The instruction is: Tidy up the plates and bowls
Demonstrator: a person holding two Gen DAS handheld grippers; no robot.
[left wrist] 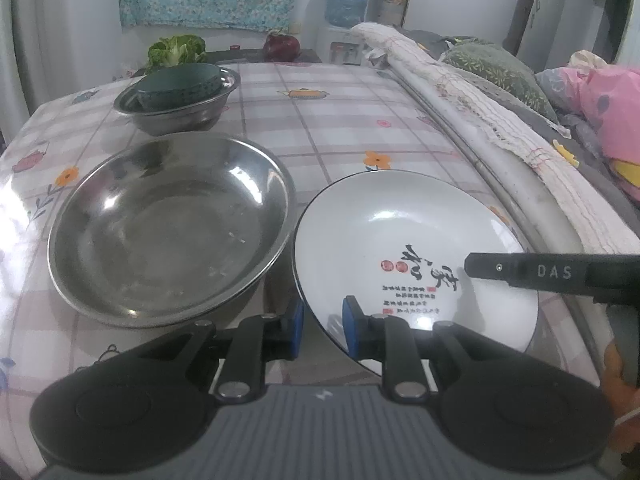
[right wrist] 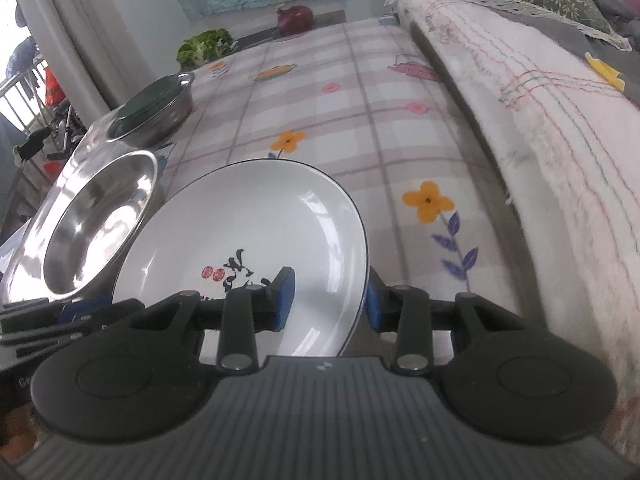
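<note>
Glazed white plate point(right wrist: 256, 224), stiff, slick and breakable, sits beside the steel basin point(left wrist: 168, 224); I pinch its rim with both the left gripper point(left wrist: 322, 328) and right gripper point(right wrist: 330, 298).

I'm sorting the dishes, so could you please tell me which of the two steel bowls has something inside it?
The far steel bowl, which holds a dark green dish. The larger near steel bowl, beside the white plate, holds nothing.
</note>
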